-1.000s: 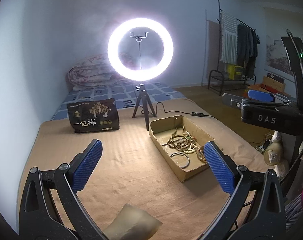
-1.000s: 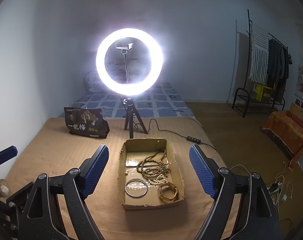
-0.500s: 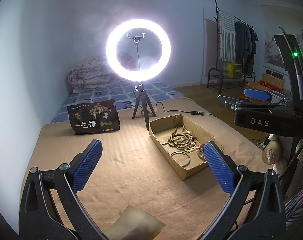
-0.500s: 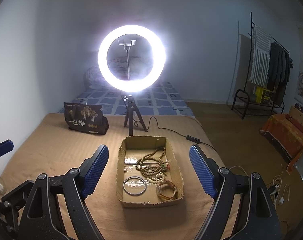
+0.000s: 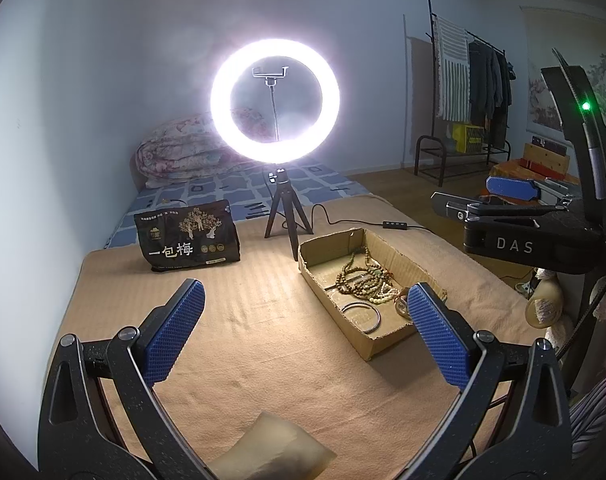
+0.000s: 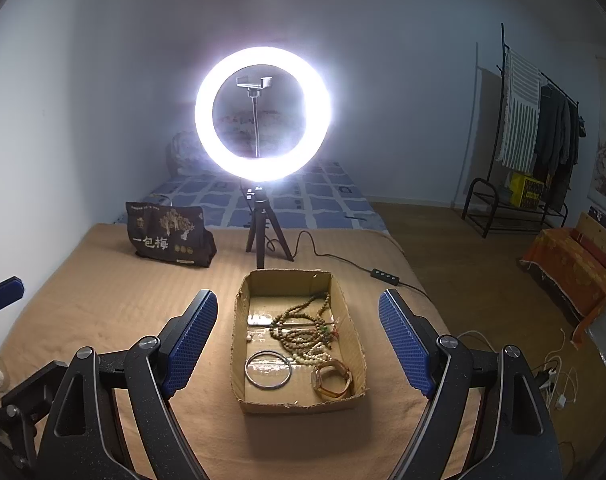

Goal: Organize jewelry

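Note:
A shallow cardboard box (image 6: 239,360) (image 5: 319,276) lies on the tan blanket. Inside it are tangled wooden bead strands (image 6: 307,332) (image 5: 363,280), a silver bangle (image 6: 268,370) (image 5: 361,316) and a brown-strapped watch (image 6: 332,378). My right gripper (image 6: 299,344) hangs open above and in front of the box, its blue pads either side of it, holding nothing. My left gripper (image 5: 303,332) is open too, off to the box's left over bare blanket, its right pad overlapping the box's near corner in the view. The right gripper's body (image 5: 535,236) shows at the right of the left wrist view.
A lit ring light on a small tripod (image 6: 263,120) (image 5: 275,100) stands just behind the box, its cable and switch (image 6: 383,275) trailing right. A dark snack bag (image 6: 167,236) (image 5: 187,236) stands at back left. The bed's edge and wooden floor lie to the right.
Both views shifted slightly, the box sitting a little lower and nearer in the right wrist view. Both grippers stay open and nothing in the box has moved.

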Action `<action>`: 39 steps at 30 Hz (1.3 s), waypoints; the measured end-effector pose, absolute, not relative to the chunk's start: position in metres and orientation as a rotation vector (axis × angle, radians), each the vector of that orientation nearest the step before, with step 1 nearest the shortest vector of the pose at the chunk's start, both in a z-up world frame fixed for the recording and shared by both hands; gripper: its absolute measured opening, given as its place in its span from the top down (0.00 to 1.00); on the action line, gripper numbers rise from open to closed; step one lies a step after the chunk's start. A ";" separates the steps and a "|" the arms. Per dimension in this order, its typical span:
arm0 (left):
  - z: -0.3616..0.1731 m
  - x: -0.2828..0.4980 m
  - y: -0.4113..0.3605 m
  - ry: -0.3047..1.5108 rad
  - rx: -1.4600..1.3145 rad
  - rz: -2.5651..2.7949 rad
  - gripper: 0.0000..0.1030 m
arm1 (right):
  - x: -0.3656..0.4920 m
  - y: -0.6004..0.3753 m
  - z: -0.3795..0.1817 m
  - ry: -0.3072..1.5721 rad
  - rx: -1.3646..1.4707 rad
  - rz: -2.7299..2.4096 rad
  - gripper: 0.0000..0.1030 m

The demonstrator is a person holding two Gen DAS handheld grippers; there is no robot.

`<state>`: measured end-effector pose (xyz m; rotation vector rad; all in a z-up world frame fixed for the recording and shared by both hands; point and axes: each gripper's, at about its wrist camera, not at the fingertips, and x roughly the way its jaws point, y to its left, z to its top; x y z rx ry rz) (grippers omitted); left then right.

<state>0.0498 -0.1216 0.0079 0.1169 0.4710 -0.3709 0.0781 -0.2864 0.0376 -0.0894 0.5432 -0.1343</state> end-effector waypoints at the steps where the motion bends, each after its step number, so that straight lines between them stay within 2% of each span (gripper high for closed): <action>1: 0.009 0.050 -0.122 0.470 0.119 -0.371 0.00 | 0.078 -0.287 0.038 0.545 -0.091 -0.134 0.19; 39: 0.003 0.055 -0.119 0.464 0.144 -0.356 0.00 | 0.083 -0.286 0.029 0.591 -0.110 -0.124 0.19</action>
